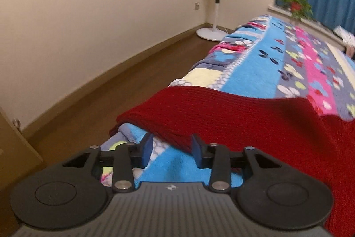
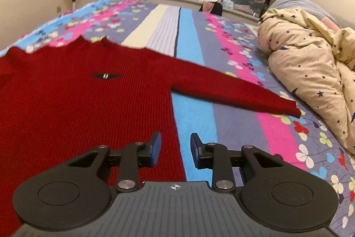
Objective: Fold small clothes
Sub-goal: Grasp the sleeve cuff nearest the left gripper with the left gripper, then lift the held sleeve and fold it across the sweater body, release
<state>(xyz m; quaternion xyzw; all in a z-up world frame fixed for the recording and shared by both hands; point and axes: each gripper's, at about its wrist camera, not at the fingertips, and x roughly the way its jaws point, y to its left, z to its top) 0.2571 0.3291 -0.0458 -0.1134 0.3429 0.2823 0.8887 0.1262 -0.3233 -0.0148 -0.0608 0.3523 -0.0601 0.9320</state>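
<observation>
Knitwear, soft and limp: the red ribbed sweater (image 2: pixel 77 92) lies flat on the floral fleece bed cover (image 2: pixel 199 117), best pinched at hem corners. On the left, the left hand-held gripper (image 1: pixel 173 151) stands partly open, empty, its jaws level with the sweater's edge. At right, the right hand-held gripper (image 2: pixel 175 149) hovers partly open, holding nothing, beside the side seam; 1 sleeve (image 2: pixel 233 90) stretches rightward.

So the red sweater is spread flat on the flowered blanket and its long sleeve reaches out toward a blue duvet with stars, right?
Not quite: the duvet is pale yellow with dark stars, not blue. The right wrist view shows it. The rest holds: the red sweater lies spread on the flowered blanket, its long sleeve reaching toward that duvet.
</observation>
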